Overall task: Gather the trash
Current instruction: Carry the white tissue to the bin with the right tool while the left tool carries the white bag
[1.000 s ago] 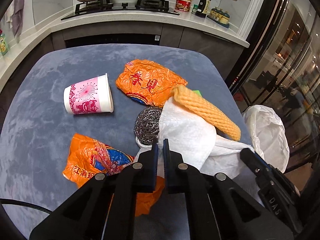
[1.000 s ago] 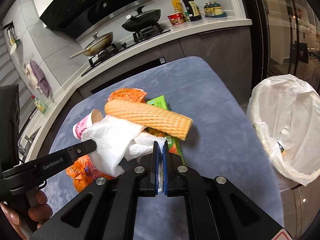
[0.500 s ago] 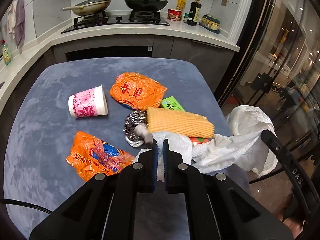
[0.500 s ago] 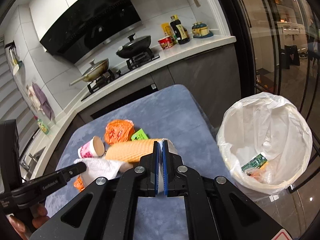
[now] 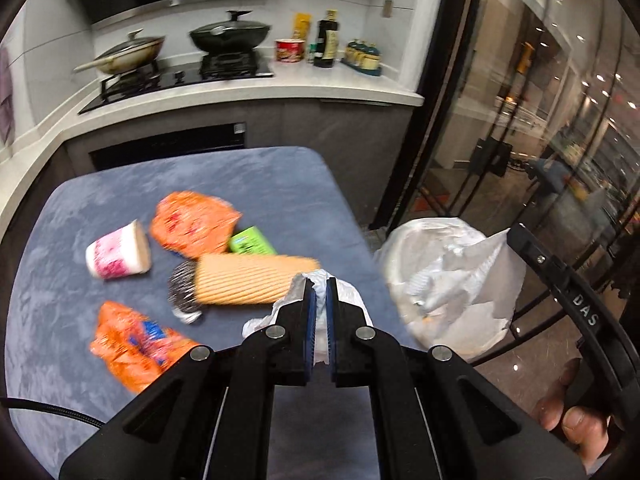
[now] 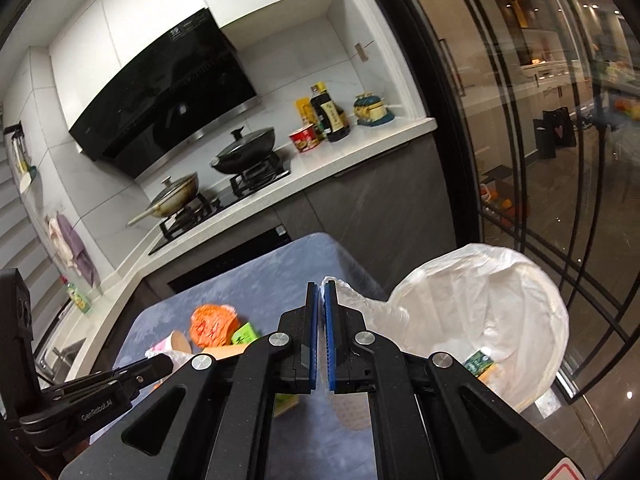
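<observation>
My left gripper [image 5: 320,284] is shut on a white paper towel [image 5: 344,296] above the blue table's right edge. My right gripper [image 6: 321,290] is shut on the other end of the same towel [image 6: 360,302], which hangs [image 5: 476,280] over the white-lined trash bin [image 6: 520,292]. On the table lie an orange ribbed sponge [image 5: 248,280], a steel scourer [image 5: 182,292], a pink paper cup [image 5: 118,250], two orange wrappers [image 5: 192,224] [image 5: 136,344] and a green packet [image 5: 250,242].
The bin [image 5: 404,264] stands on the floor right of the table [image 5: 260,184], with a green packet inside [image 6: 478,362]. A kitchen counter with stove and pans [image 5: 228,38] runs behind. Glass doors [image 6: 520,120] stand at right.
Both grippers have lifted the paper towel off the table and carried it right, the right end now over the bin. The sponge has dropped back onto the table.
</observation>
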The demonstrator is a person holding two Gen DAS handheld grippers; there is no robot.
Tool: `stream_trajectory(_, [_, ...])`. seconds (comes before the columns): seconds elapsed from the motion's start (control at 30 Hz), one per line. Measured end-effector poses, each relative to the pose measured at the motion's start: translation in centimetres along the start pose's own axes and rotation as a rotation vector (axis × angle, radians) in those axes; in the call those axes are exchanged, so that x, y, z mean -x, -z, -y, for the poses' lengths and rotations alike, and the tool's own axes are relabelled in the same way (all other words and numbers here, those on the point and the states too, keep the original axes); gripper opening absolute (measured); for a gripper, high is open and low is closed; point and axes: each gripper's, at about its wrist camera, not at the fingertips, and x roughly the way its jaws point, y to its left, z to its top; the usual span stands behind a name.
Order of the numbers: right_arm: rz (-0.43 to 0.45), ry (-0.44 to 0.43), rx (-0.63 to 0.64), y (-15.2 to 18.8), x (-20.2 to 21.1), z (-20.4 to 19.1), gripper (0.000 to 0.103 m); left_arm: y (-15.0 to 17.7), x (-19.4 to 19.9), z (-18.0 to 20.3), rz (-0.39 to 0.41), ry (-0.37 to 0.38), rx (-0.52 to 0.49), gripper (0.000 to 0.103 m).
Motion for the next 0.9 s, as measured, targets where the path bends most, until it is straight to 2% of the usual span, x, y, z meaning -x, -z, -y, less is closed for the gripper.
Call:
stream_trajectory(0.17, [0.01,0.045,-0.042,-0.9,-0.2,3.1,0.004,-0.8,-2.1,3.6,-0.023,0.044,-0.043,0.005])
stream_trajectory(0.47, [-0.023,0.119,-0.117,-0.9,-1.7,9.0,0.004,-1.4,-6.9,9.3,-0.068,0.09,-0.111,0.005])
stream_trajectory(0.9, [-0.063,0.172,-0.17,0.0,-3.0,13.0,0.004,-0.8,-11.6,13.3,-0.144,0.111,-0.166,0.005])
